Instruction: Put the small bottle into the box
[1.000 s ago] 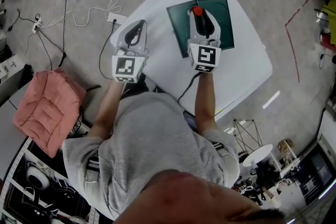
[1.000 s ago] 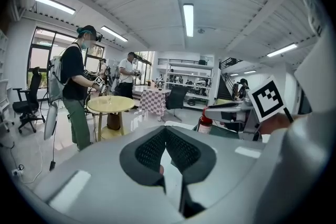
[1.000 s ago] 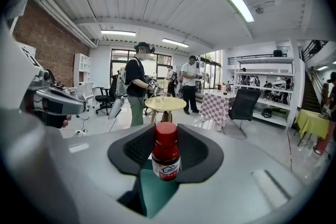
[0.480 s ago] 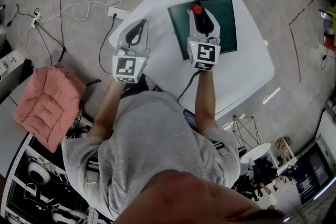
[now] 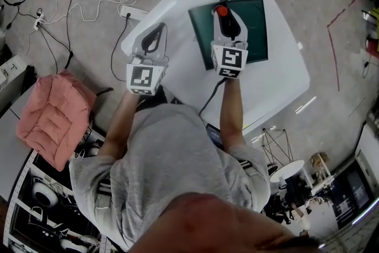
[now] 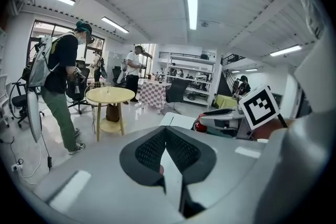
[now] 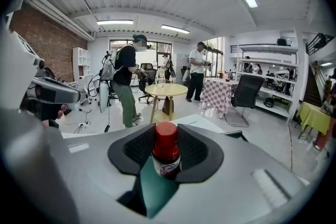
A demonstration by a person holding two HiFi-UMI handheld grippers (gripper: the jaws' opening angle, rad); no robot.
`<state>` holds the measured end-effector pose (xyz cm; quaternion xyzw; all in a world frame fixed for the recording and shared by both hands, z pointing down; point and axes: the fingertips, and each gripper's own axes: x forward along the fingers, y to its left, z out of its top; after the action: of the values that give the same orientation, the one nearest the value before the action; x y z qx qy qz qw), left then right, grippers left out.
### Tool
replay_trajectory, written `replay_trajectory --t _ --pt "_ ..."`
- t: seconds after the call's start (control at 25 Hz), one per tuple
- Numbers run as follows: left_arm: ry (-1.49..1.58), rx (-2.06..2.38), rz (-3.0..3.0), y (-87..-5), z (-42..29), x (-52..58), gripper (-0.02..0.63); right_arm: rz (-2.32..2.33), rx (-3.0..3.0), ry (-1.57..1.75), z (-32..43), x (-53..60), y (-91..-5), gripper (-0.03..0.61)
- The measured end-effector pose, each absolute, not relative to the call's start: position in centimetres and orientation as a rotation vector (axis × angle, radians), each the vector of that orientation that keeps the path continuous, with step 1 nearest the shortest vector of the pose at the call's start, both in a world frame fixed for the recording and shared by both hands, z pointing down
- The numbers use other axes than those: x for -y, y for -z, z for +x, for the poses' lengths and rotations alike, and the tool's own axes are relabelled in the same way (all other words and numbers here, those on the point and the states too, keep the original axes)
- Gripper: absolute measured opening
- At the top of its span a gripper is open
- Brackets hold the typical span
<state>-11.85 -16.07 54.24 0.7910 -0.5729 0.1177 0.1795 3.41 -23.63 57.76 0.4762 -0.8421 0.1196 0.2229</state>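
We grip the small bottle [image 7: 166,157] in the right gripper [image 5: 227,18], pads clenched on its sides, red cap upright, over the left part of the dark green box [image 5: 257,26] on the white table [image 5: 278,80]. Our left gripper [image 5: 154,32] hangs at the table's left edge, jaws pressed together, empty.

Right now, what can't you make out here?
- Whether the small bottle rests on the box: right gripper view, the right gripper's pads cover its base edge.
- Label print: right gripper view, too small.
- Box depth: head view looks straight down.
- Bottle body: head view, gripper covers all but the cap.
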Motion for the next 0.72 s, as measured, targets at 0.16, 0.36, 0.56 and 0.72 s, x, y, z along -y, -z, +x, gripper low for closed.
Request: replay_trajectory --t 0.16,0.36,0.56,0.72 --pt "-0.342 1.62 2.233 -54.6 -12.0 16.2 0.011 1.302 2.318 -0.345 3.1 23.6 -58.4 0.132" --pt "-0.349 1.622 2.229 -54.8 -12.1 16.3 0.011 1.302 2.301 -0.376 3.1 23.6 -59.2 0.132" --pt "-0.345 1.623 2.224 -54.8 -12.2 16.3 0.011 1.293 2.284 -0.363 3.1 23.6 -59.5 0.135" --pt "-0.34 1.623 2.231 -54.6 -12.2 16.3 0.011 1.299 2.276 -0.362 3.1 23.5 -59.5 0.135"
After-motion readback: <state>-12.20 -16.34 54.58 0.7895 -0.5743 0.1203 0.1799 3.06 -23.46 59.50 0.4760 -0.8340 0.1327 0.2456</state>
